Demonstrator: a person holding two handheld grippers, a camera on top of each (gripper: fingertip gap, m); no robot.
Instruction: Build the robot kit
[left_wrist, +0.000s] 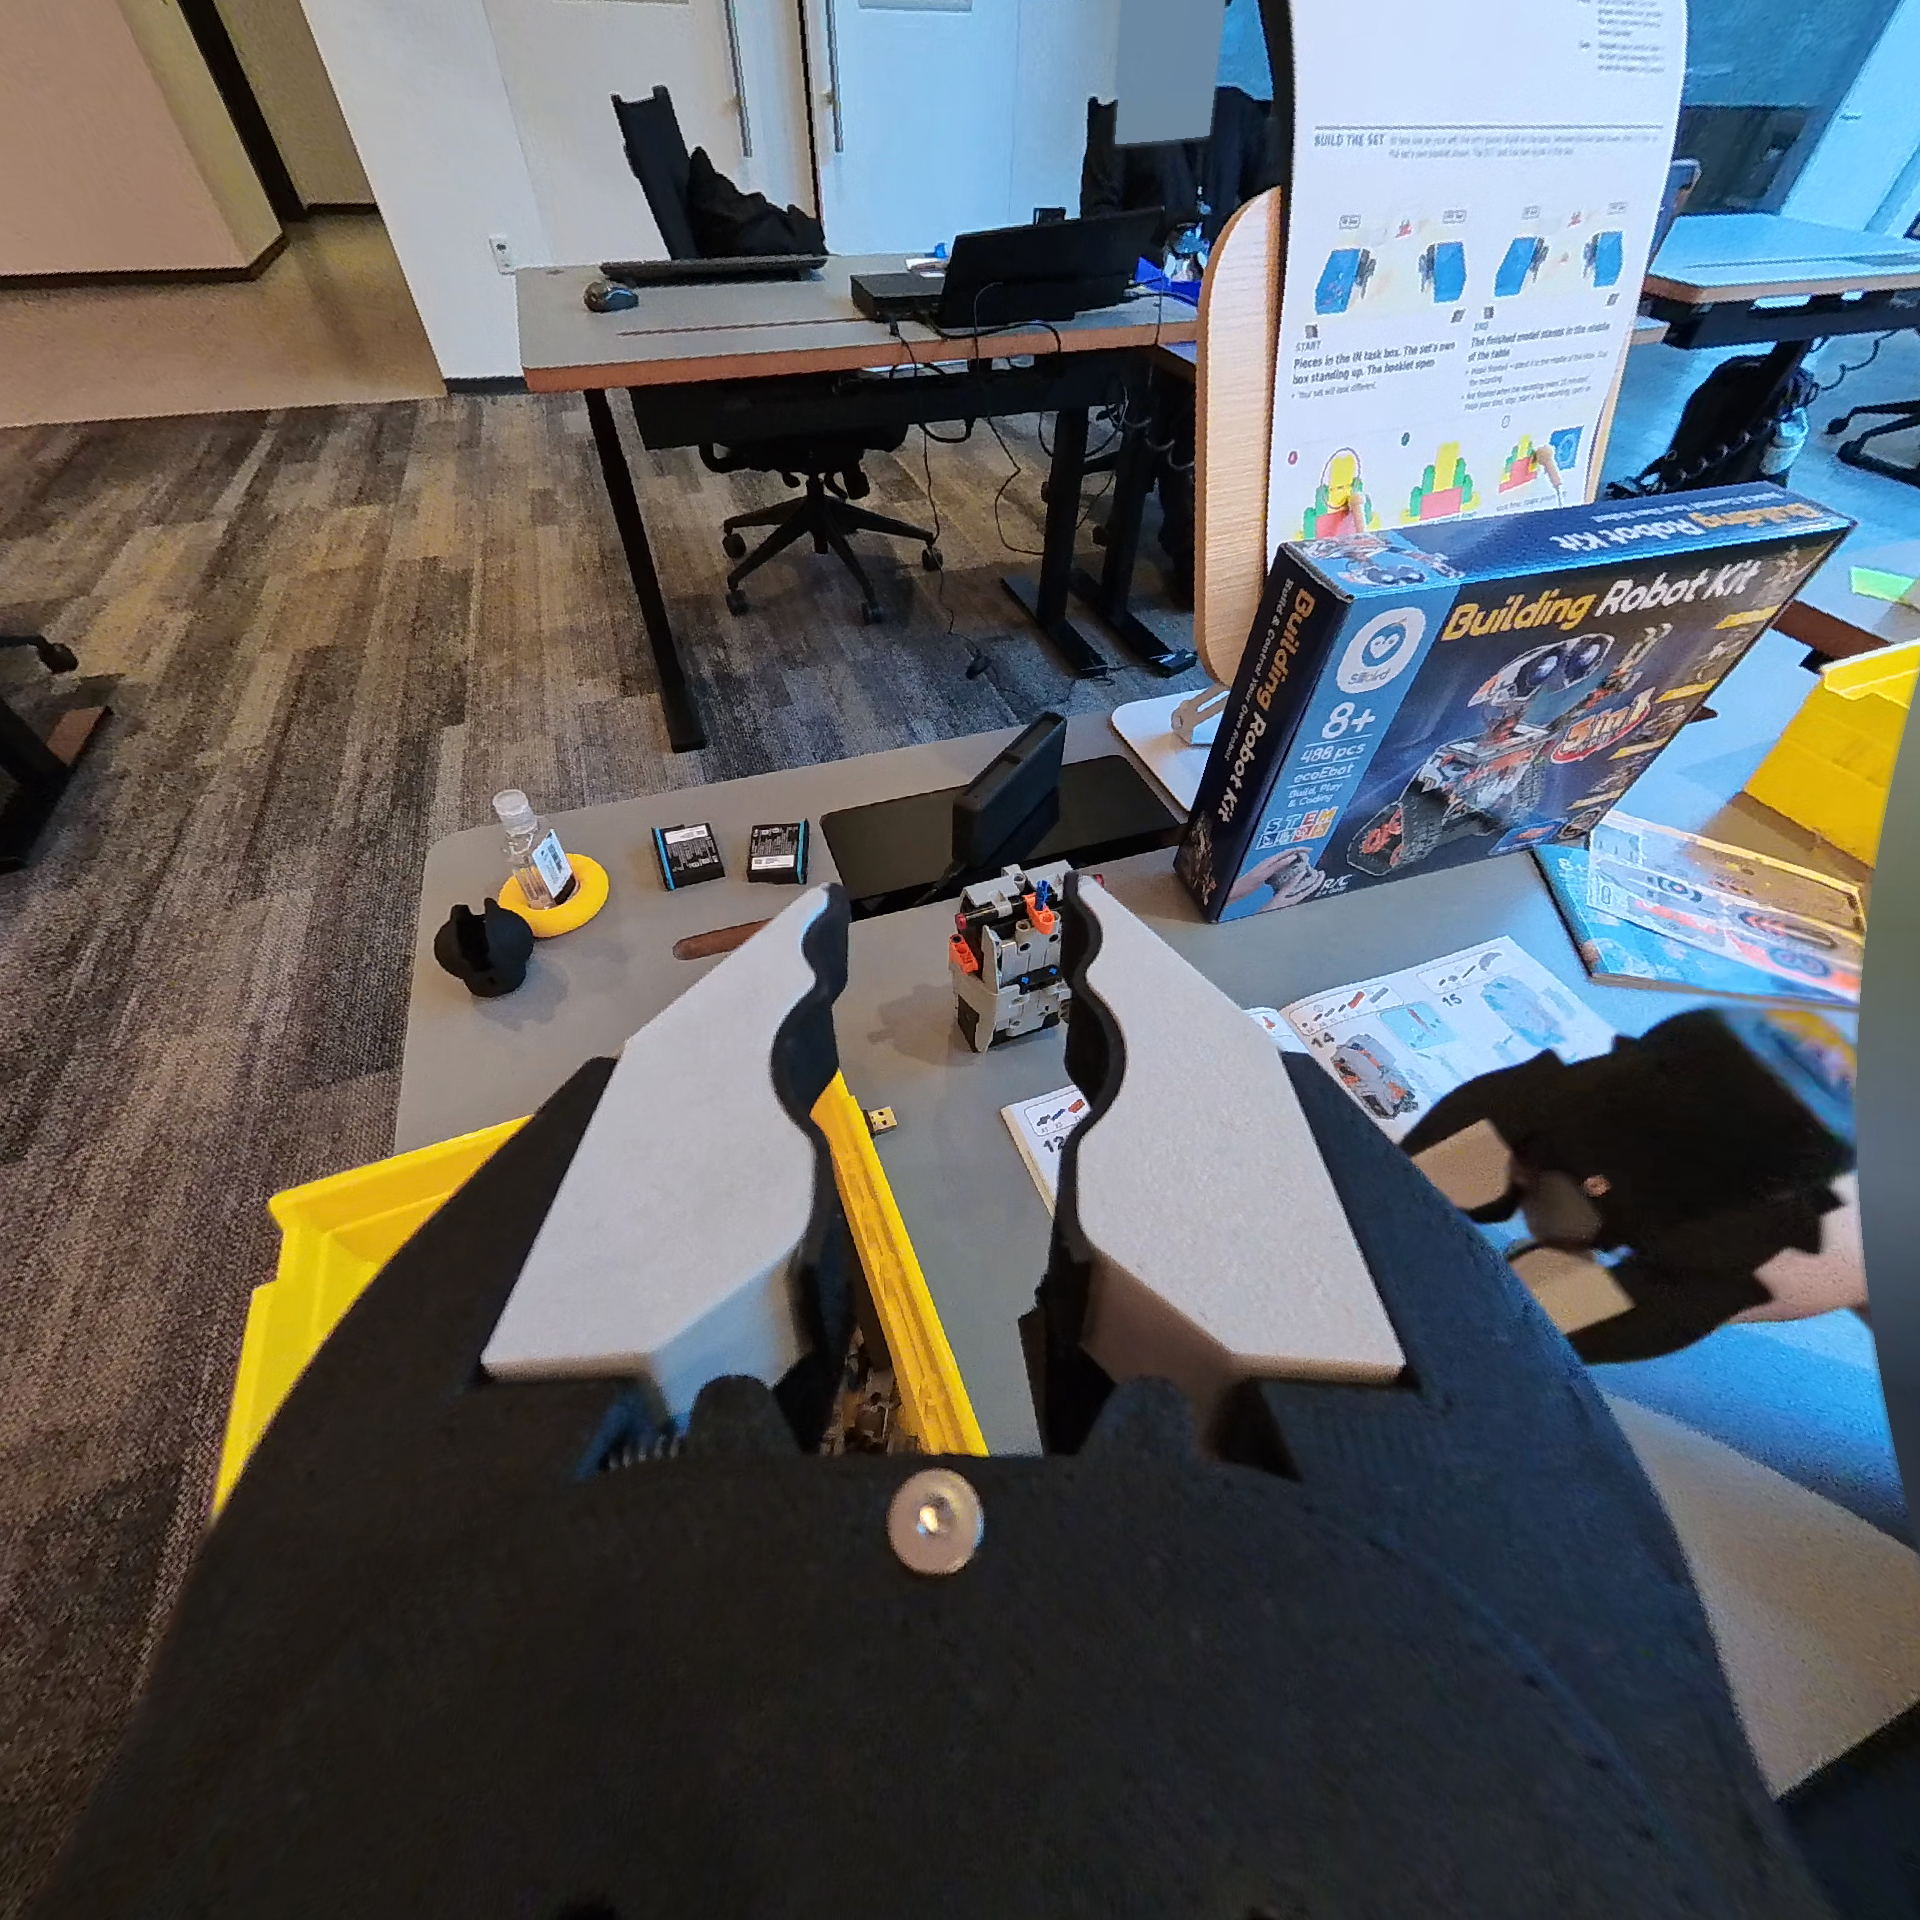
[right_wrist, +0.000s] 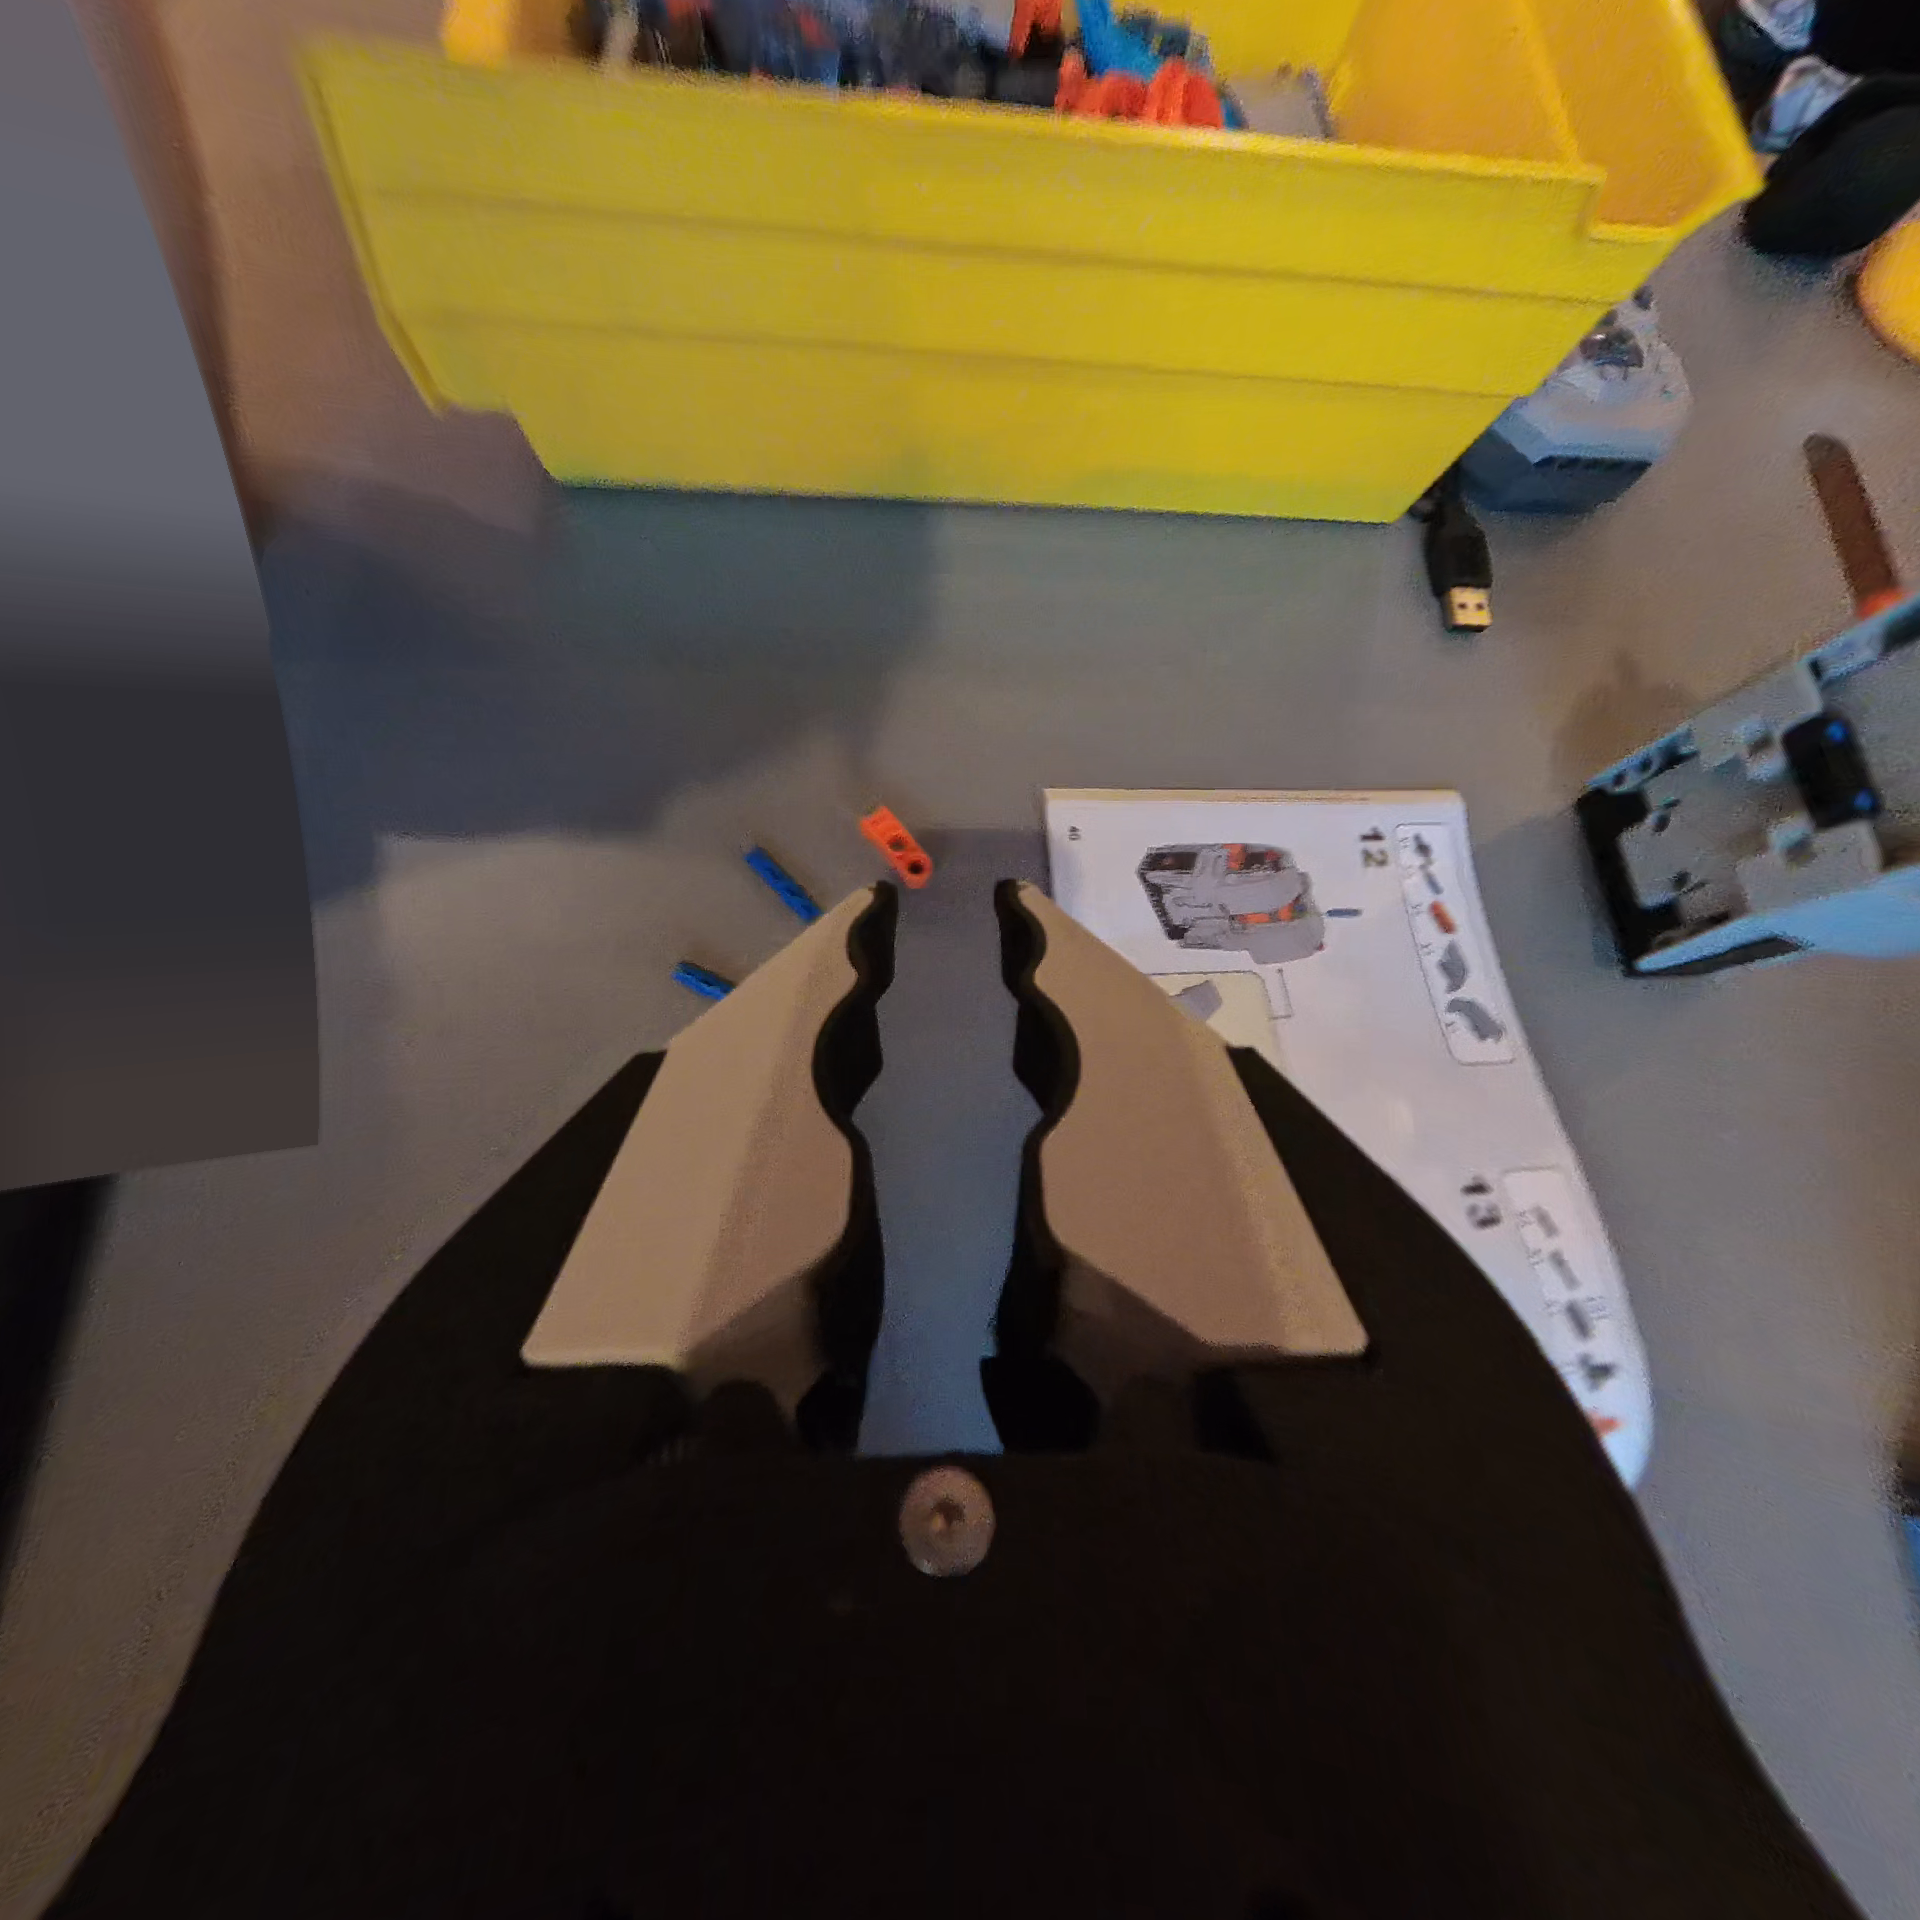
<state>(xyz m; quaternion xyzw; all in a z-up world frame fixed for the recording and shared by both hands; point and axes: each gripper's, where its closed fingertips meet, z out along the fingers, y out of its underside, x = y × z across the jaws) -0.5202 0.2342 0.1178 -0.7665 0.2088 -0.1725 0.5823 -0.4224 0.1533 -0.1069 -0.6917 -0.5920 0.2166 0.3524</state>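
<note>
Left gripper (left_wrist: 954, 940): jaws wide, empty, raised over the yellow bin (left_wrist: 894, 1247), the grey brick model (left_wrist: 1008, 961) upright on the surface beyond the bin. Right gripper (right_wrist: 945, 896): jaws narrowly parted, empty, low; orange piece (right_wrist: 896, 831) just ahead, instruction booklet (right_wrist: 1340, 997) beside them, bin behind.
</note>
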